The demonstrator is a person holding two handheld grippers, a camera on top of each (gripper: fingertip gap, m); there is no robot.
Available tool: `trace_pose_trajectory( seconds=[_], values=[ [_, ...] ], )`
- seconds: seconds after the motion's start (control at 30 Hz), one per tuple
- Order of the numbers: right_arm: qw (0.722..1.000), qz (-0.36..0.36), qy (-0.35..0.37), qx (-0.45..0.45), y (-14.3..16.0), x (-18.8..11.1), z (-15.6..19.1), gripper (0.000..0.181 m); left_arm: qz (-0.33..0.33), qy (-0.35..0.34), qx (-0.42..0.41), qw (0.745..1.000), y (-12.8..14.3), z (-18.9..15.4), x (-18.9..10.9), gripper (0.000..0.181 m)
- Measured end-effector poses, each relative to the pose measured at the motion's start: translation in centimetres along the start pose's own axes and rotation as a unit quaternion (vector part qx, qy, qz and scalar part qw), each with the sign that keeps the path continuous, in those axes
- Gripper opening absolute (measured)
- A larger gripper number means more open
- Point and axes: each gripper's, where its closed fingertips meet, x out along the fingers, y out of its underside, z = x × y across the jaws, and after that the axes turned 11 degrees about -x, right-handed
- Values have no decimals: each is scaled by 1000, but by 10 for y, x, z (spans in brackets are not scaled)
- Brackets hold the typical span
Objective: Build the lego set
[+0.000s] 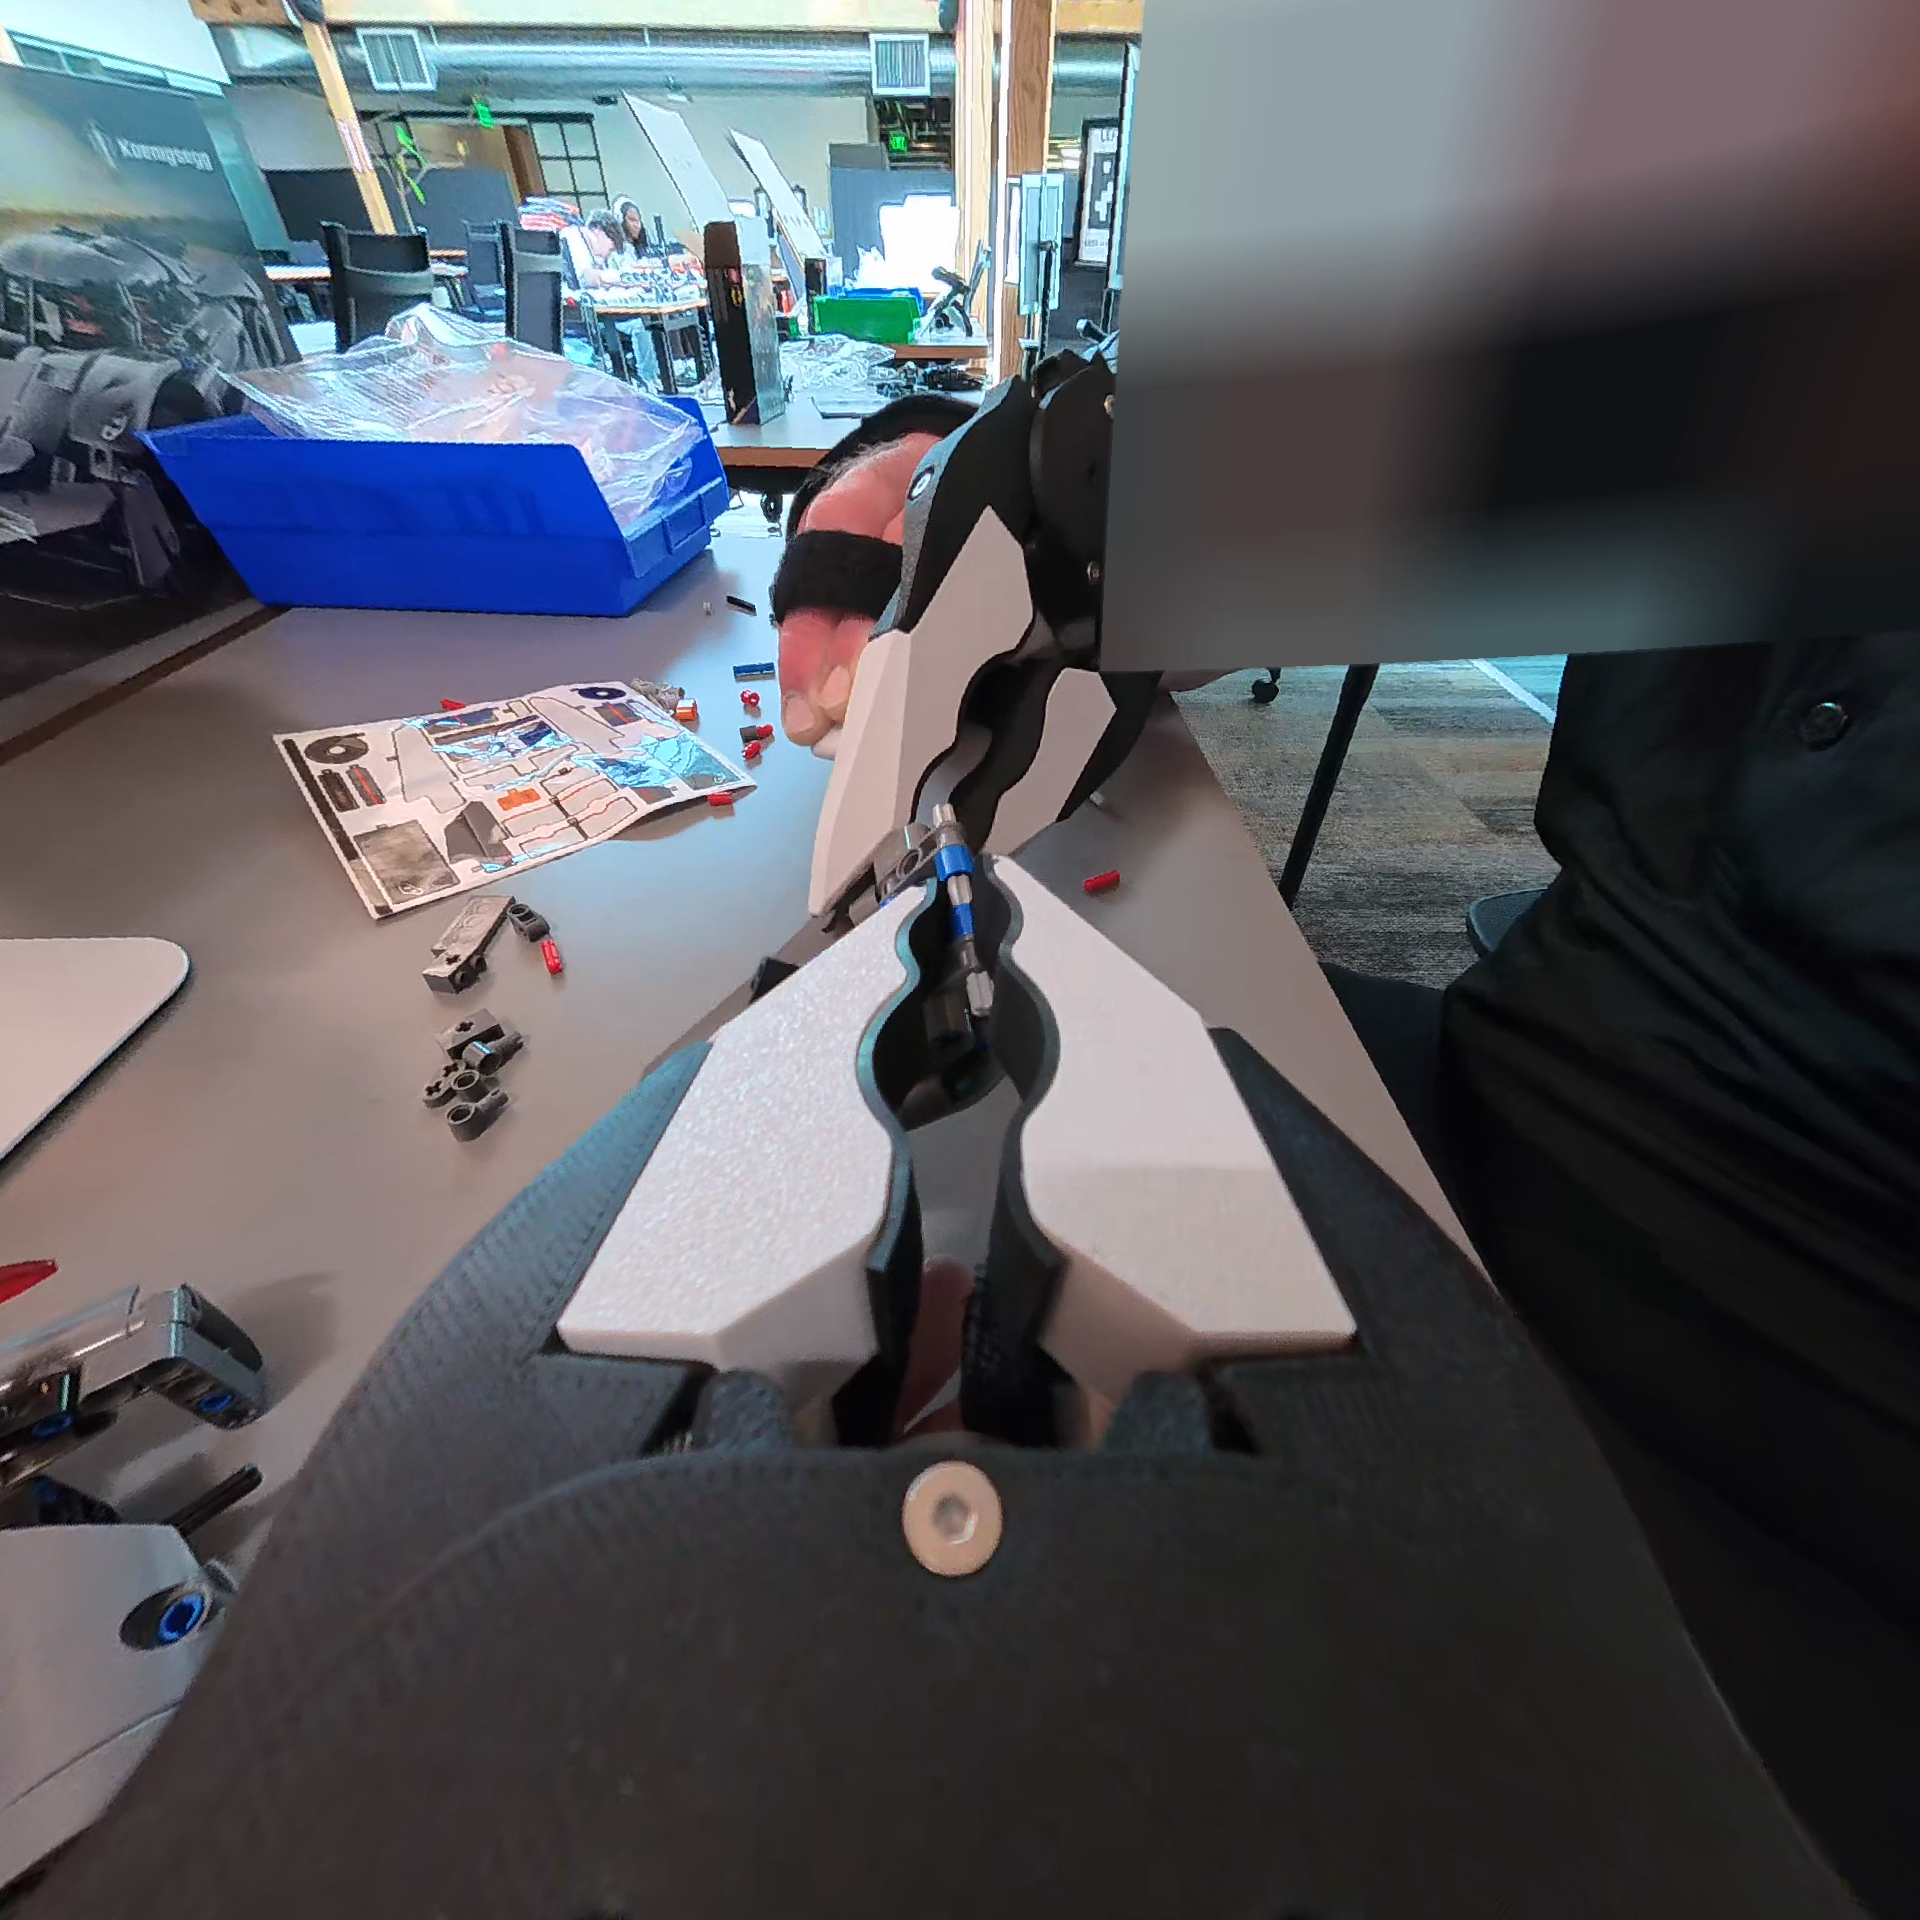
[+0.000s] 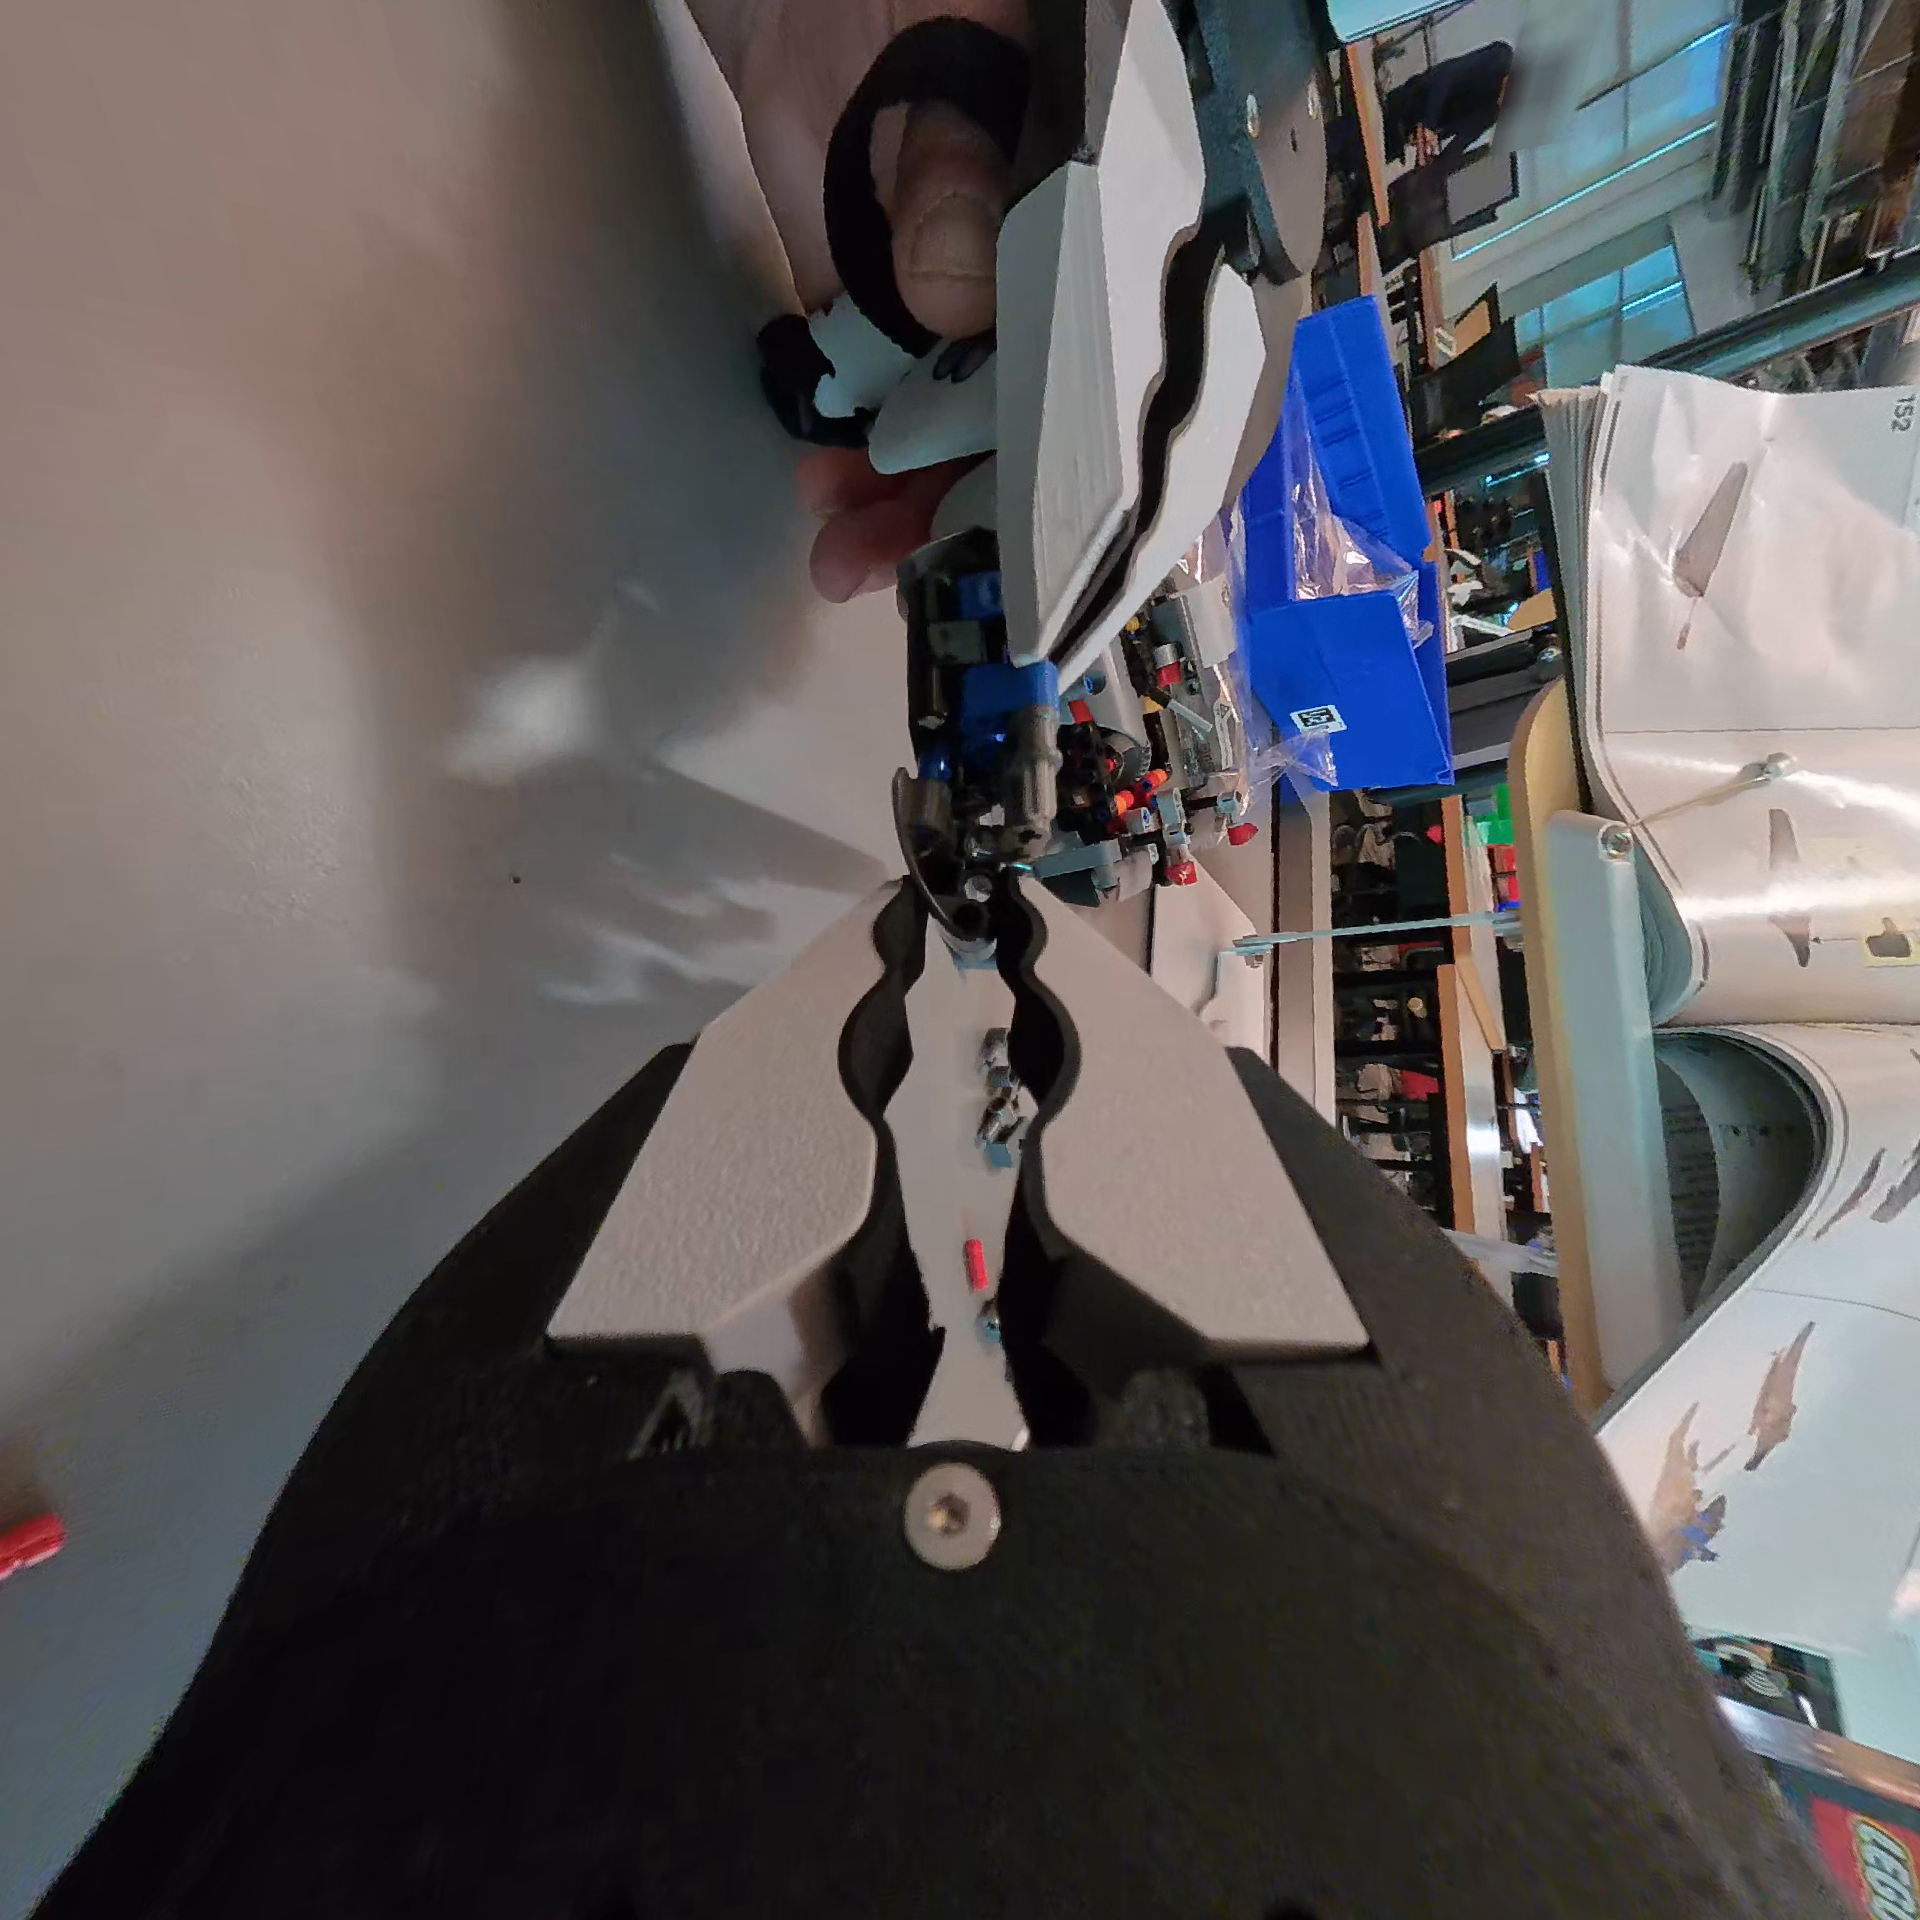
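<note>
The grey table (image 1: 260, 1091) carries everything, and its near right edge runs just beside the two claws, so open room for moving lies leftward over the table top, not toward the person seated past that edge; at the far left edge sits a blue bin (image 1: 436, 520) stuffed with clear plastic bags, and nearer the middle a printed sticker sheet (image 1: 499, 790) lies flat; in the near left corner part of a grey and silver lego model (image 1: 114, 1382) rests on the table; dark grey connectors (image 1: 473, 1075) and small red pins (image 1: 551, 951) are scattered between the sheet and the model.

The left claw (image 1: 961, 997) is clamped on a small lego sub-assembly (image 1: 956, 935), a dark piece with a grey axle and blue bush, held off the table above its near right edge; the right claw (image 2: 961, 914) meets it from the opposite side, its tips closed on the dark end of the same sub-assembly (image 2: 987, 790); from the left claw the axle's long axis runs up and away toward the right claw, roughly in line with the fingers.

Both claws are equally near, since both grip it; the coming push or twist, I judge, turns on keeping that axle axis aligned between them; the table edge close by means a dropped piece could fall to the floor.
</note>
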Motion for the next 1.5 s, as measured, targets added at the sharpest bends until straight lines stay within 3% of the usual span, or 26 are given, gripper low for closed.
trace_pose_trajectory(
  seconds=[0.63,0.8,0.87,0.97,1.17,1.5],
  values=[
    [1000,10,-4,1,-1,2,-1,11,-11,-12,2,1000,-2,1,2,0],
    [1000,6,-6,9,2,0,-1,12,4,-45,54,998,-3,2,4,0],
    [1000,11,-10,14,5,-2,0,28,8,-53,77,996,-4,-1,8,1],
    [999,19,-26,11,10,-6,9,36,13,-71,95,993,-5,-2,9,1],
    [995,54,-76,27,26,-18,31,48,66,-83,132,986,16,-7,24,1],
    [981,30,-153,114,24,-38,55,41,206,-44,157,965,68,-16,40,3]
  ],
)
